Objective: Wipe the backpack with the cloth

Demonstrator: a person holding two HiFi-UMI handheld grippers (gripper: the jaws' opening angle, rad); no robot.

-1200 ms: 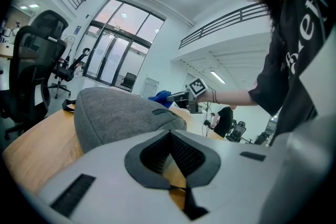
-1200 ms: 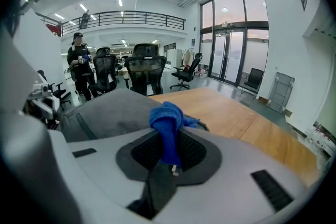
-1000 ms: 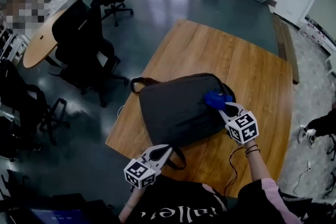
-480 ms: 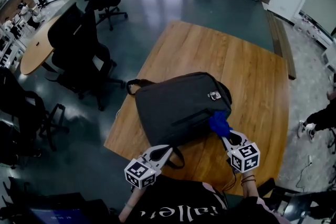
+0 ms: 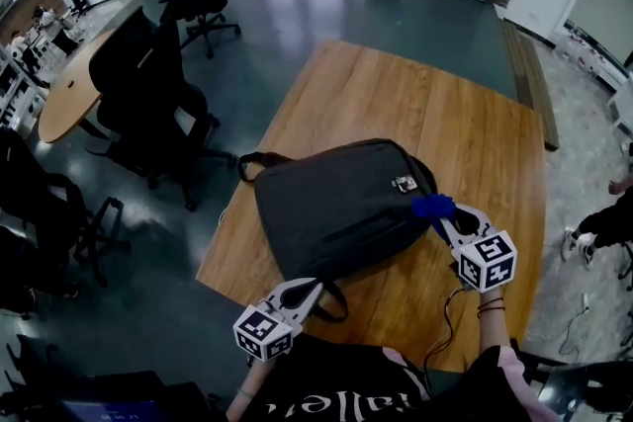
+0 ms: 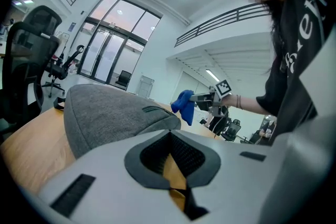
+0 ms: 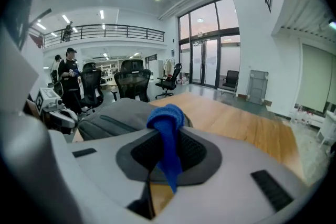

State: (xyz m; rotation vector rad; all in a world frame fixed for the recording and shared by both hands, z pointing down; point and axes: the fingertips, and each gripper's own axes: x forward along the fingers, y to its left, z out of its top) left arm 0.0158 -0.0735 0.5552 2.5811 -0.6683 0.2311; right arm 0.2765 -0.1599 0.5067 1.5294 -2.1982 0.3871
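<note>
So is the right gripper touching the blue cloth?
Touching. The right gripper view shows the right gripper shut on the cloth, which bunches above the jaws and hangs down between them.

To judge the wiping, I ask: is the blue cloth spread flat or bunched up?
Bunched up. The cloth is a wad pinched by the right gripper, with one strip hanging down inside its jaws.

The bench (image 5: 475, 114) was a broad wooden top with its plank grain running away from the person, and it stood on a dark, glossy floor (image 5: 297, 5). A dark grey backpack (image 5: 336, 208) lay flat on the near-left part of it. The carry handle (image 5: 253, 159) reached the left edge, and a black strap loop (image 5: 334, 299) lay close to the near edge.
</note>
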